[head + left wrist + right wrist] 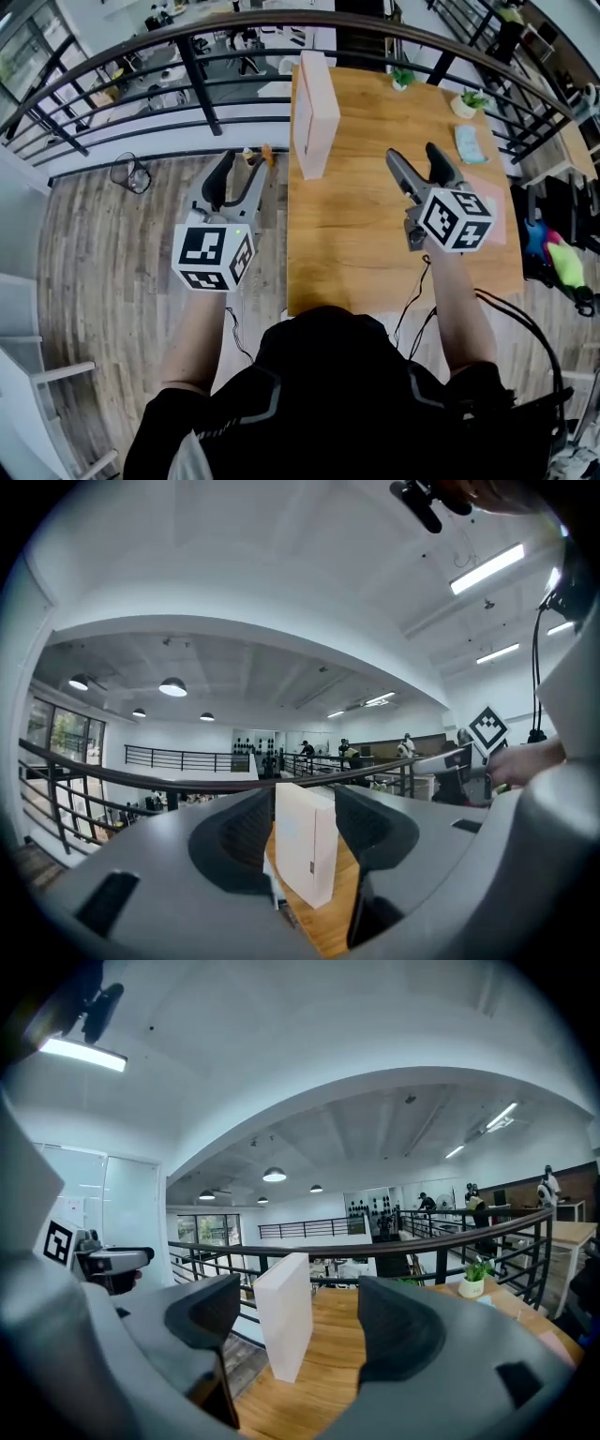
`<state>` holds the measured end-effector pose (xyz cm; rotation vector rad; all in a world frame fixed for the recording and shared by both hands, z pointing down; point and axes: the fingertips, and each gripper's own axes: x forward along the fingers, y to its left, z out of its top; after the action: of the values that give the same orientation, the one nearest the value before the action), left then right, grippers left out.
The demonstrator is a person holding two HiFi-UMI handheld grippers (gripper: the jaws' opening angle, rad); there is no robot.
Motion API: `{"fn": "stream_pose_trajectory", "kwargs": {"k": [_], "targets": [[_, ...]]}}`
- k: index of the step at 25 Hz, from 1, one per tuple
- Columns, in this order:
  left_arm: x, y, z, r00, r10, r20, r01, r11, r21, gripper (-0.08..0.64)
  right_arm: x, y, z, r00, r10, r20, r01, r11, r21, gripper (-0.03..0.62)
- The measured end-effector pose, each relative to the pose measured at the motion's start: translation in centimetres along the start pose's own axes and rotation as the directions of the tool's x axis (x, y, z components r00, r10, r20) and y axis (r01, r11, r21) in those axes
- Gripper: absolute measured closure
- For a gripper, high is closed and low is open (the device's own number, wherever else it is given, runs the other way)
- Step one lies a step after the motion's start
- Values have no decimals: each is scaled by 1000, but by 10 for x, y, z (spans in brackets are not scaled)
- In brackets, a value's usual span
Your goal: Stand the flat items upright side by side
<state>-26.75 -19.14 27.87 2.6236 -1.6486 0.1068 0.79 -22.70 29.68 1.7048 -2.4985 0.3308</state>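
Bright, even light falls from ceiling strip lights (486, 569) and round pendant lamps (274, 1175), with daylight through the far windows (211, 1230). Shadows on the wooden table (375, 234) are soft; the white box (284, 1316) shades only faintly on one side. Both gripper views bulge and blacken at the corners.

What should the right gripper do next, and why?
Probably lower the right gripper toward the pink thing that seems to lie flat on the table just beside it. Its jaws stand open and empty. A white box already stands upright near the table's far left edge, so the pink thing likely goes up next to it.
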Motion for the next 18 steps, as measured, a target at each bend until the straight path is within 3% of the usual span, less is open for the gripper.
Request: {"fn": "stream_pose_trajectory", "kwargs": {"k": [7, 10, 14, 18], "targets": [[31, -62, 16, 996, -87, 5, 87, 996, 17, 333, -58, -58, 22, 998, -9, 54, 10, 1000, -20, 201], [42, -91, 21, 995, -99, -2, 99, 995, 25, 333, -82, -88, 22, 998, -20, 60, 21, 1000, -8, 201], [60, -125, 31, 995, -100, 14, 100, 995, -21, 345, -112, -130, 29, 996, -44, 83, 44, 999, 2, 201], [80, -168, 33, 991, -131, -8, 131, 991, -2, 344, -142, -170, 35, 993, -61, 105, 61, 998, -1, 202]]}}
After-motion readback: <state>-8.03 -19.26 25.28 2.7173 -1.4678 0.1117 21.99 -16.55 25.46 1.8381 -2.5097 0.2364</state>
